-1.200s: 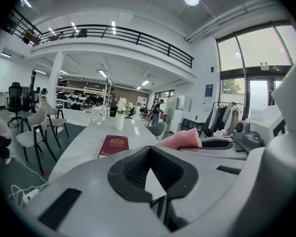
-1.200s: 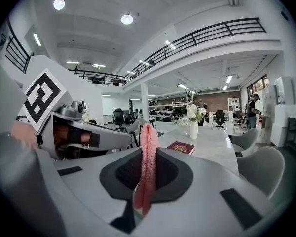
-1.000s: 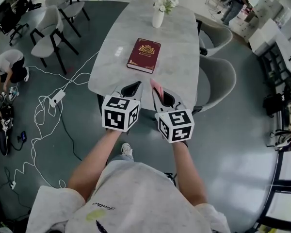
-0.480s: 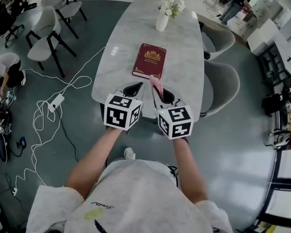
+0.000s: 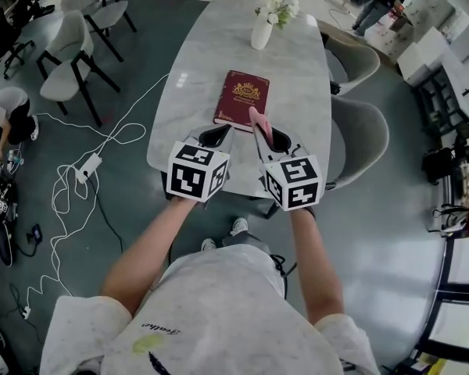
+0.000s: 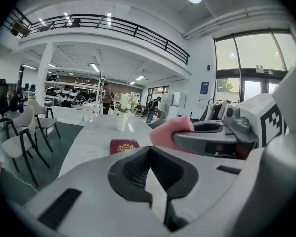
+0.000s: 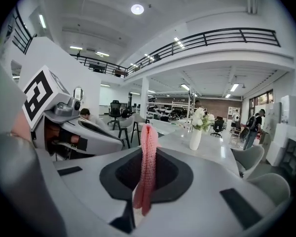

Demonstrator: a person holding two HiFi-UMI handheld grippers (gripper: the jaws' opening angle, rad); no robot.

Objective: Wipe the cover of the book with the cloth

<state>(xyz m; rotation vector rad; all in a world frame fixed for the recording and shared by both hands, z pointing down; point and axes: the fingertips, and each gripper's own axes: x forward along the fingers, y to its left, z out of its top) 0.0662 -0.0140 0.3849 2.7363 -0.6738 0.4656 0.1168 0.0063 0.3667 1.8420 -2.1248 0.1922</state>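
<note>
Writing: gold crest on the red book [image 5: 242, 100]; its print is too small to read.
Book: flat on the desk [image 5: 189, 76], just ahead of both sets of fingers; vase [image 5: 260, 33] beyond it.
Left gripper [image 5: 218, 134]: fingers together, empty.
Right gripper [image 5: 268, 137]: fingers pinch the pink cloth [image 5: 257, 123], whose tip is by the book's near edge.

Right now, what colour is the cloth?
Pink. The cloth shows best in the right gripper view.

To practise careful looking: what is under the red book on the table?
The red book lies flat on the white table. Only the tabletop around it shows; the patch beneath is covered, so anything there is unseen.
</note>
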